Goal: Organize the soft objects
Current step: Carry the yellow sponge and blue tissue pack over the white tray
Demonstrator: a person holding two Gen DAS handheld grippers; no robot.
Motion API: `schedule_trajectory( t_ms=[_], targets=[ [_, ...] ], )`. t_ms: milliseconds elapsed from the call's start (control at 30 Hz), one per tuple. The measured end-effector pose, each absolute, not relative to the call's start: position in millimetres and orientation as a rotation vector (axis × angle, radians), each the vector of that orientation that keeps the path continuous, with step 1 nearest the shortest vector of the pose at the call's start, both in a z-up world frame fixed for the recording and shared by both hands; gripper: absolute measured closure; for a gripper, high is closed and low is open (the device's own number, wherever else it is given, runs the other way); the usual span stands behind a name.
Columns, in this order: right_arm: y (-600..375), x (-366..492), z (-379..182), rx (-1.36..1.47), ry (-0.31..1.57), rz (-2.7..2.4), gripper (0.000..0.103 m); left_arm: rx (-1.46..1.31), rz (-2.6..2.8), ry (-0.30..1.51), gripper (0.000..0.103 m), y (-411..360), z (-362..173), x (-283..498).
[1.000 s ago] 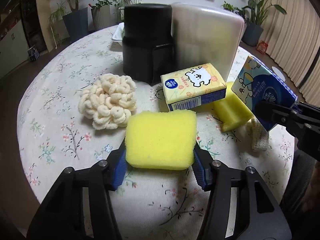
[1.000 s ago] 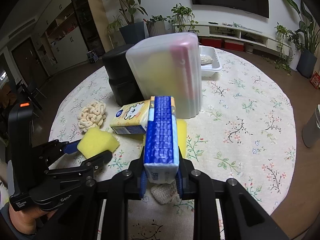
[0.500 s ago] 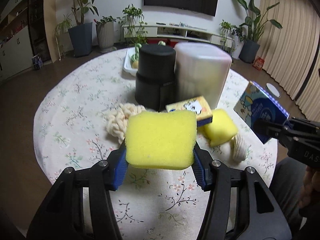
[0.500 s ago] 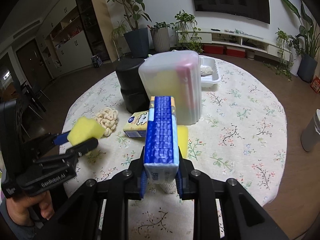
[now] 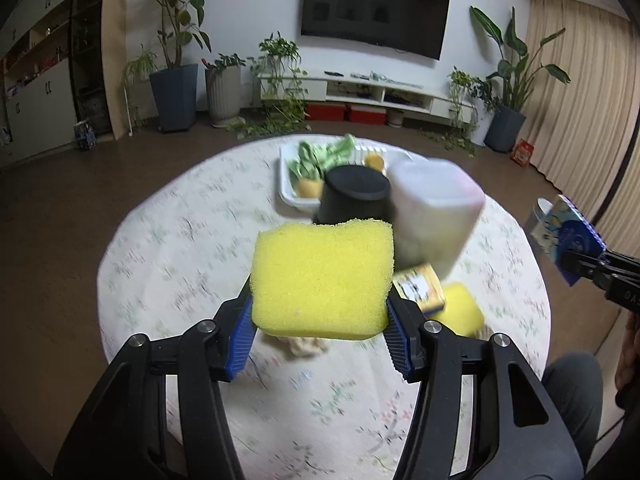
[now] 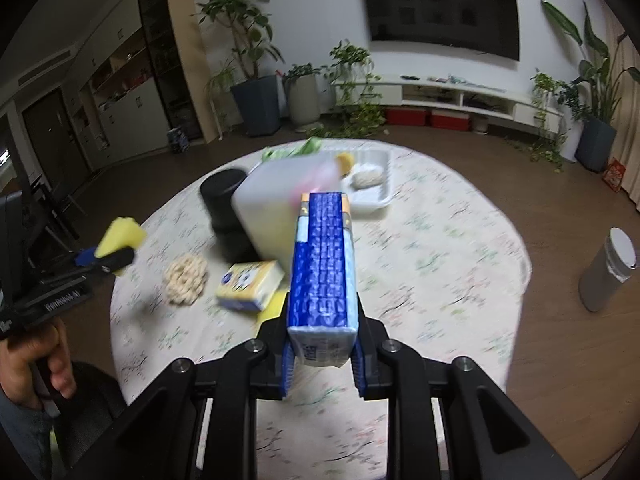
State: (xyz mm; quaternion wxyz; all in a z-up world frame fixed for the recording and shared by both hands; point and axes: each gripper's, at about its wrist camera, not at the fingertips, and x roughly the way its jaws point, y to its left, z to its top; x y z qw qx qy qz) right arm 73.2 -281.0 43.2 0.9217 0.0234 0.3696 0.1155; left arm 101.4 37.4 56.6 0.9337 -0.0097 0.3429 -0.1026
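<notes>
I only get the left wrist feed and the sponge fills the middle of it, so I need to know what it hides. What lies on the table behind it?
Observer: A cream knitted pad lies left of the yellow tissue pack.
Operator: Is the right gripper's pack held firmly?
Observer: Yes, the right gripper is shut on the blue tissue pack, gripped at its near end.
Operator: Anything off the table?
Observer: A grey cylindrical bin stands on the floor at the right.

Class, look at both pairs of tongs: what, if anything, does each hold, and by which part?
Left tongs: yellow sponge, pinched across its two short sides. Right tongs: blue tissue pack, gripped on its broad faces at the near end.
</notes>
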Motion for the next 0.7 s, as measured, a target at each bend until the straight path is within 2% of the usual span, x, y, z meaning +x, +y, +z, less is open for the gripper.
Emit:
schedule_trajectory(
  t_ms=[467, 700],
  targets=[
    [-334, 122, 66, 0.024, 0.724, 0.133, 0.078, -0.017, -0.191, 0.692, 0.05, 61, 80, 163],
    [-350, 172, 70, 0.002, 0.733, 0.115, 0.078, 0.045, -0.201, 0.689, 0.05, 54, 96, 217]
  ],
)
